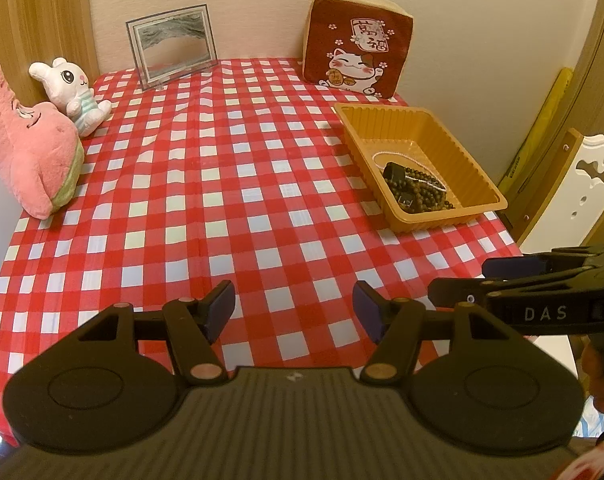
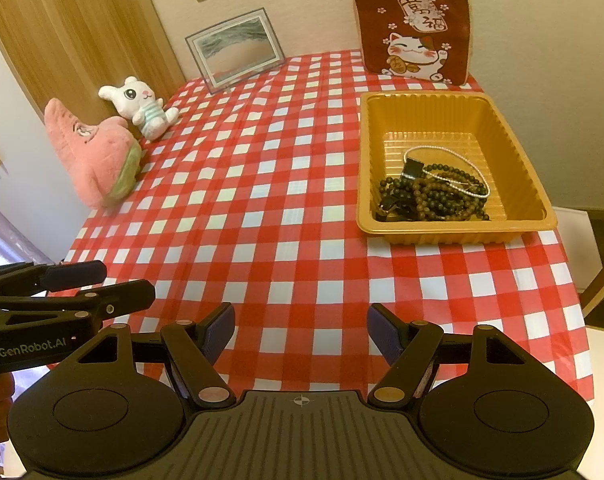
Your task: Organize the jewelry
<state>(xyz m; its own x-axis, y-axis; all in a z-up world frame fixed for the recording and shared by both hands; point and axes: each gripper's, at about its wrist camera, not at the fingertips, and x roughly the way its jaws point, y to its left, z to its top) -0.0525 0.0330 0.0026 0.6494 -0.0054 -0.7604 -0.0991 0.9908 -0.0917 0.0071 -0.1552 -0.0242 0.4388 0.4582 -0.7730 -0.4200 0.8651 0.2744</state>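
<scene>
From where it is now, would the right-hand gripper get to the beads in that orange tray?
Probably yes: the right gripper stands open over bare cloth, and the tray is open-topped with the beads lying uncovered.

Red-and-white checked tablecloth (image 2: 286, 216). Orange tray (image 2: 541, 204) ahead-right of right gripper (image 2: 302, 330); dark brown beads (image 2: 441, 196) inside. Pink plush (image 2: 98, 156), white rabbit (image 2: 142, 104) ahead-left.
</scene>
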